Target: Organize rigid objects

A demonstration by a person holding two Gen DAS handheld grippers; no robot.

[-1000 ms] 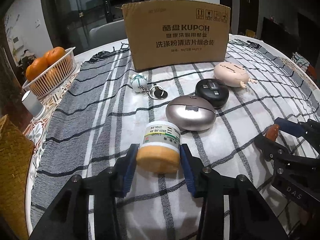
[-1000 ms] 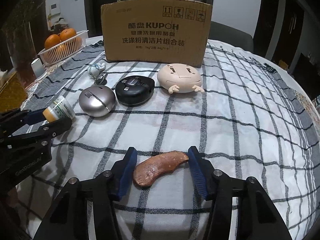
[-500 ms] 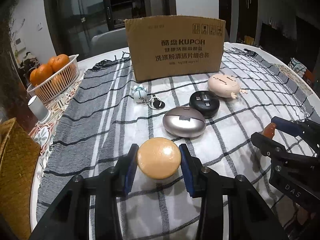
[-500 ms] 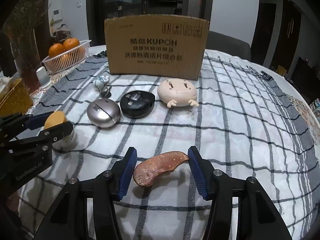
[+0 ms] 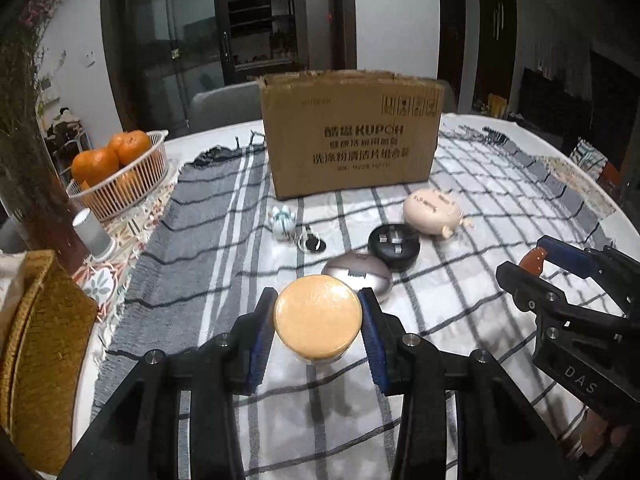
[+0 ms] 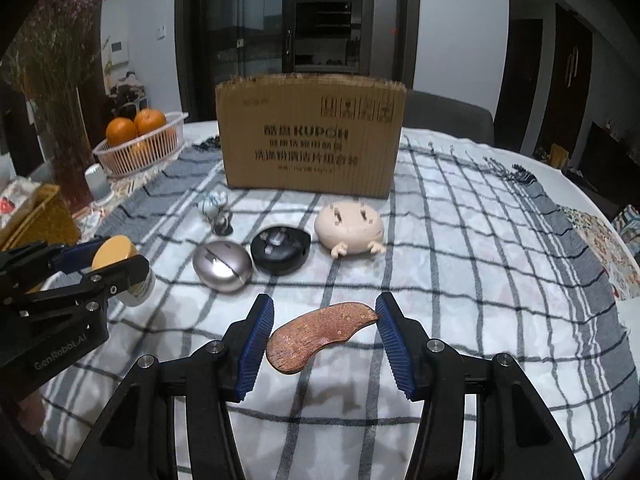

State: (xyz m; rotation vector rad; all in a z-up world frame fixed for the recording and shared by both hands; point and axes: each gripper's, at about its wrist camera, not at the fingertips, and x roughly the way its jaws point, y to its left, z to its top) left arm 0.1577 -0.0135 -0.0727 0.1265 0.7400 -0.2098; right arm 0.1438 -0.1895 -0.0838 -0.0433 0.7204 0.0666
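My left gripper (image 5: pixel 318 322) is shut on a small jar with a tan lid (image 5: pixel 318 314), held above the checked cloth; the jar also shows in the right wrist view (image 6: pixel 120 264). My right gripper (image 6: pixel 324 338) is shut on a curved brown wooden piece (image 6: pixel 320 334), also lifted; it shows at the right of the left wrist view (image 5: pixel 534 258). On the cloth lie a silver oval case (image 6: pixel 222 266), a black round case (image 6: pixel 281 254), a beige figure toy (image 6: pixel 350 228) and a small keychain (image 6: pixel 216 208). A cardboard box (image 6: pixel 310 140) stands behind them.
A white basket of oranges (image 5: pixel 120 168) stands at the back left beside a small white cylinder (image 5: pixel 93 232). A woven basket (image 5: pixel 38 344) sits at the left table edge. A chair (image 5: pixel 220 106) stands behind the box.
Both grippers have risen with their loads. The jar has tipped from lying sideways to showing its lid face-on. The objects on the cloth look farther and lower.
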